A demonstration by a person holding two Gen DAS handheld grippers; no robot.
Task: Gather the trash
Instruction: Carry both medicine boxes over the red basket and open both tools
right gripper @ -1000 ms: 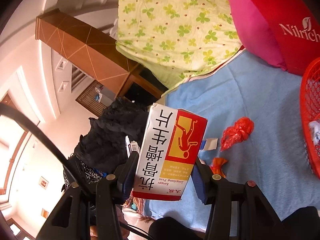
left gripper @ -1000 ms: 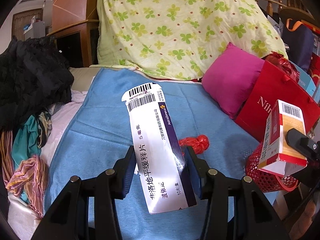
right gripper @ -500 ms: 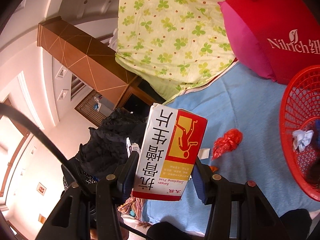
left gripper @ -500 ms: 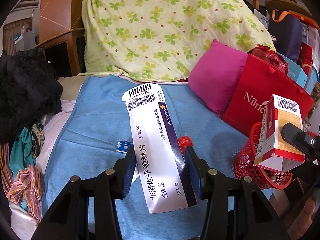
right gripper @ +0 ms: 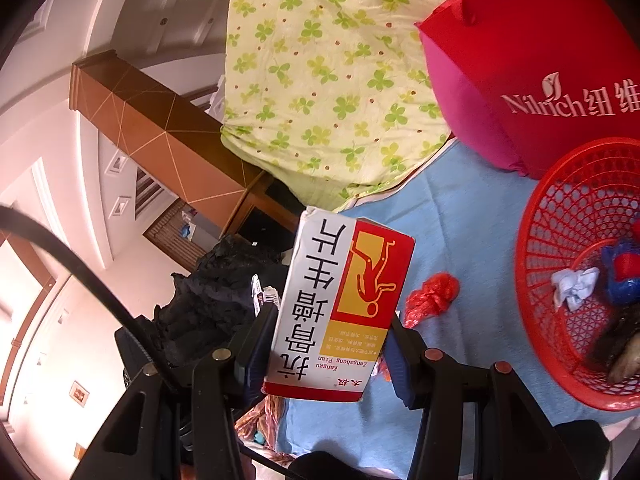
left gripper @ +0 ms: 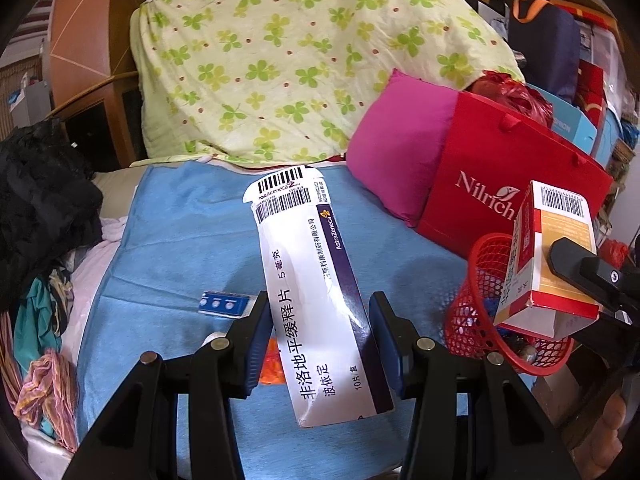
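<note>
Basket of red mesh stands on the blue towel, and everything else sits around it. Just behind the basket a red bag stands upright, with a pink pillow against the bag's far side and a clover-print sheet draped further back. The right gripper is clamped on a red and white box, which the left camera shows held right over the basket's near rim. To the basket's left the left gripper has its jaws closed on a long white box, held above the towel with its barcoded flap pointing away. Beyond that box, further left of the basket, a blue blister strip lies flat on the towel, and an orange scrap shows between the left fingers. A crumpled red wrapper lies on the towel near the basket's left side. Inside the basket are a white paper wad and a blue wrapper. Black clothes are heaped well off to the basket's left
</note>
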